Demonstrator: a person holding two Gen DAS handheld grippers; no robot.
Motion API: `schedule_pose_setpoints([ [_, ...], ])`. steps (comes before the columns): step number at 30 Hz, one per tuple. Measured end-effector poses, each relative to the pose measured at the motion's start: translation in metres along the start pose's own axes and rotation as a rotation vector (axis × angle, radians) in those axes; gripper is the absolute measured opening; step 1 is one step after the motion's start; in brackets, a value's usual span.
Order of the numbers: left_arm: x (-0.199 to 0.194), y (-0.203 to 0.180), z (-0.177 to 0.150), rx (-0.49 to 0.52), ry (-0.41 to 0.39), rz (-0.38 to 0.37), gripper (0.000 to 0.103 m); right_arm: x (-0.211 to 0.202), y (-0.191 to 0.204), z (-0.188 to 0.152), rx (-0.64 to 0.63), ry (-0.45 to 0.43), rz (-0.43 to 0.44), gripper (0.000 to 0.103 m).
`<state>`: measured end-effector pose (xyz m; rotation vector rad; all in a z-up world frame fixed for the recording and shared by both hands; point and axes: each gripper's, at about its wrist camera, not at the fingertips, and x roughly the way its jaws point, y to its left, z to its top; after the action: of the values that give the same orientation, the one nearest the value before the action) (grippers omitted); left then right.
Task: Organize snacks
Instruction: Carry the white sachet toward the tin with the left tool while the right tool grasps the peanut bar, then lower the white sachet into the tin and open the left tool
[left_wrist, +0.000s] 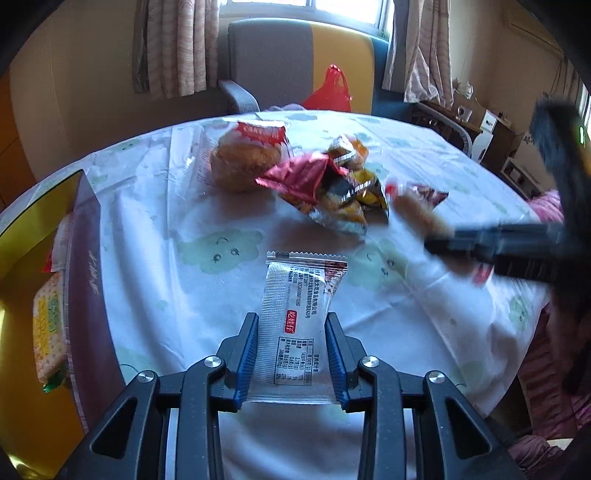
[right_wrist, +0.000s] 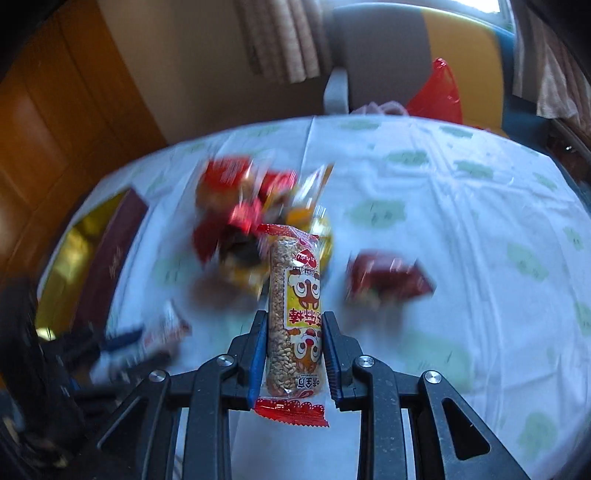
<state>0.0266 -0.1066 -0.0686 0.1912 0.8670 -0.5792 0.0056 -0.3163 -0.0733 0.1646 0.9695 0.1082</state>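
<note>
My left gripper (left_wrist: 291, 319) is shut on a white and clear snack packet (left_wrist: 299, 280), held upright above the tablecloth. My right gripper (right_wrist: 295, 317) is shut on a long puffed-grain bar (right_wrist: 295, 288) with red ends and a cartoon label. In the left wrist view the right gripper (left_wrist: 443, 245) shows blurred at the right with the grain bar (left_wrist: 413, 210) sticking out of it. A pile of mixed snack packs (left_wrist: 332, 184) (right_wrist: 251, 229) lies mid-table, with a wrapped bun (left_wrist: 243, 158) beside it. The left gripper (right_wrist: 125, 343) is a blur at the lower left.
A box with a maroon wall (left_wrist: 85, 258) (right_wrist: 114, 258) and gold inside stands at the table's left edge, with a cracker pack (left_wrist: 48, 325) in it. A dark red packet (right_wrist: 388, 277) lies alone right of the pile. A chair (left_wrist: 280, 62) with a red bag (left_wrist: 330, 92) stands behind the table.
</note>
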Motion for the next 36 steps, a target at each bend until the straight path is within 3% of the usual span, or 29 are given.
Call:
schedule_pose_setpoints([
  [6, -0.046, 0.025, 0.015, -0.09, -0.103, -0.006, 0.035, 0.018, 0.009, -0.02, -0.023, 0.03, -0.041, 0.028],
  [10, -0.081, 0.077, 0.026, -0.233, -0.166, 0.063, 0.035, 0.02, 0.009, -0.02, -0.031, 0.028, -0.048, 0.028],
  [14, -0.08, 0.145, 0.031, -0.413, -0.127, 0.162, 0.035, 0.017, 0.009, -0.021, -0.035, 0.027, -0.048, 0.028],
  [17, -0.068, 0.186, 0.035, -0.47, -0.09, 0.249, 0.035, 0.018, 0.009, -0.02, -0.032, 0.027, -0.046, 0.028],
  [20, -0.051, 0.22, 0.038, -0.52, -0.042, 0.268, 0.035, 0.02, 0.01, -0.019, -0.034, 0.033, -0.044, 0.029],
  [25, -0.018, 0.248, 0.049, -0.539, 0.023, 0.331, 0.035, 0.021, 0.009, -0.018, -0.034, 0.033, -0.049, 0.029],
  [31, 0.011, 0.255, 0.06, -0.53, 0.055, 0.305, 0.041, 0.021, 0.01, -0.018, -0.032, 0.035, -0.05, 0.029],
  [36, 0.003, 0.249, 0.055, -0.554, 0.045, 0.369, 0.044, 0.021, 0.01, -0.017, -0.029, 0.036, -0.05, 0.029],
])
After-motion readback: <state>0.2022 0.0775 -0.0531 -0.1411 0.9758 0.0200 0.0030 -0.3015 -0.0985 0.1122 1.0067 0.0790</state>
